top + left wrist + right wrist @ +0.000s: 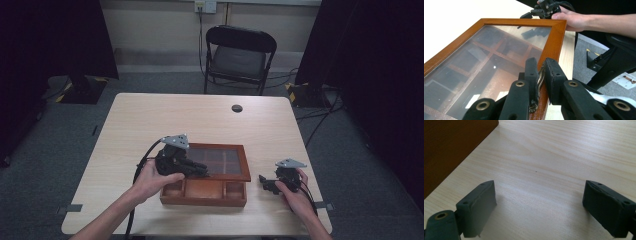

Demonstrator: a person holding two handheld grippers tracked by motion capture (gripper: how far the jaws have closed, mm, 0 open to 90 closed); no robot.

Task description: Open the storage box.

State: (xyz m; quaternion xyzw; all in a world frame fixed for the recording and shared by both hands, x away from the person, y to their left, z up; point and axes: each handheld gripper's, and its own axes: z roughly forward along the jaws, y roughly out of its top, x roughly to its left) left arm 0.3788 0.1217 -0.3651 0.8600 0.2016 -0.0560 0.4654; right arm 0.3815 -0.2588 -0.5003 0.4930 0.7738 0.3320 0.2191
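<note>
A brown wooden box (202, 192) with several compartments sits near the table's front edge. Its glass-paned lid (220, 161) is lifted and tilted above it. My left gripper (202, 170) is shut on a small metal clasp (540, 75) at the edge of the lid's wooden frame (556, 37). To the right of the box, my right gripper (262, 181) rests low over the table, held in a hand. In the right gripper view it (539, 202) stands open over bare wood, with the box's side (449, 150) at the upper left.
The light wooden table (200, 120) has a round cable hole (237, 108) near its far edge. A black folding chair (239, 55) stands beyond it. Cables lie on the grey floor to the right.
</note>
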